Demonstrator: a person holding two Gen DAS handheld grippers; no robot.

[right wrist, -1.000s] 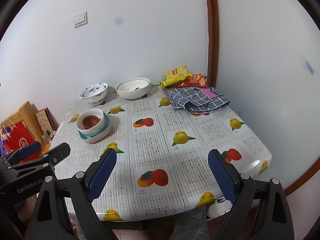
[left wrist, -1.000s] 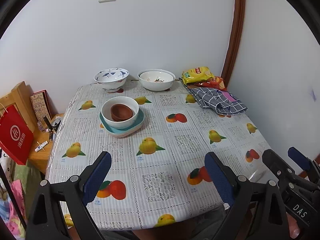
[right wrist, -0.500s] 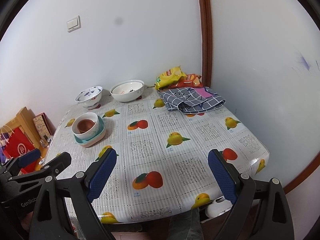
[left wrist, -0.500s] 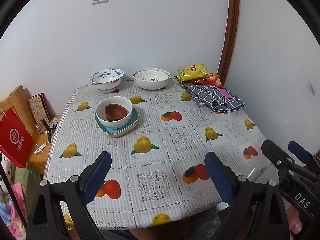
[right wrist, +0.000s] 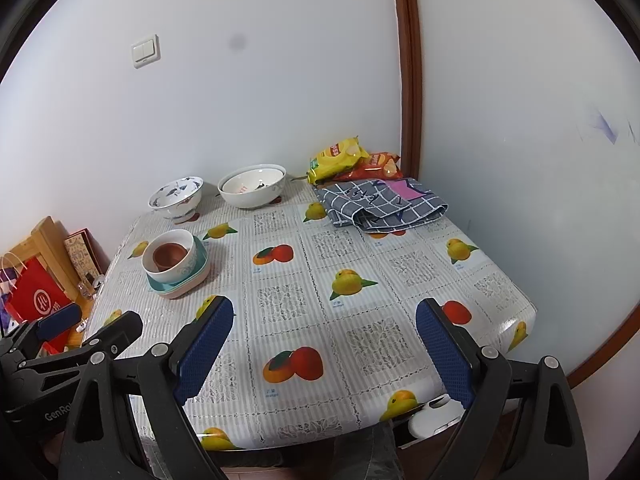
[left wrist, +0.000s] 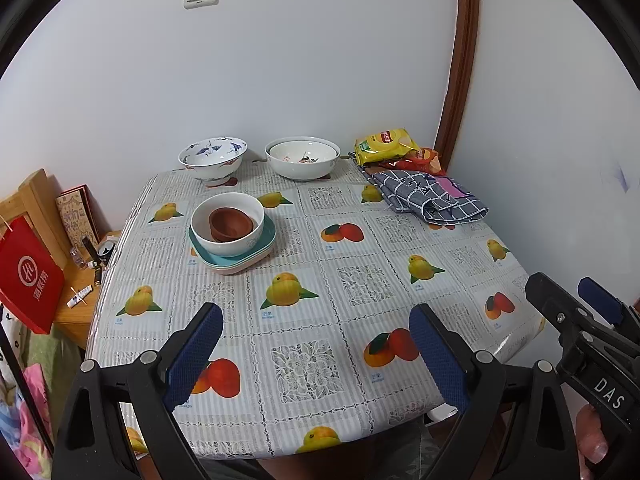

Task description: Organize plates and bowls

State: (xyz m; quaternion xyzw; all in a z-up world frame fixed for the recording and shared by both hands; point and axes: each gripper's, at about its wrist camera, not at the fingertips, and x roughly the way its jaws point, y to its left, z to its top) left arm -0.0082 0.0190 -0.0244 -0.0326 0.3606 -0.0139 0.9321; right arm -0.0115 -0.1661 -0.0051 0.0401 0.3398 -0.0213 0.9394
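Note:
A small brown bowl sits inside a white bowl, which sits on stacked teal and pink plates at the table's left middle; the stack also shows in the right wrist view. A blue-patterned bowl and a wide white bowl stand at the back. My left gripper is open and empty above the table's near edge. My right gripper is open and empty there too, to the right of the left one.
The table has a fruit-print cloth. A folded grey checked cloth and snack bags lie at the back right corner. A red paper bag and a wooden side table stand left of the table. Walls close the back and right.
Both grippers have drawn back and up from the table, so it looks smaller and farther away. Nothing on the table has moved. Both grippers stay open.

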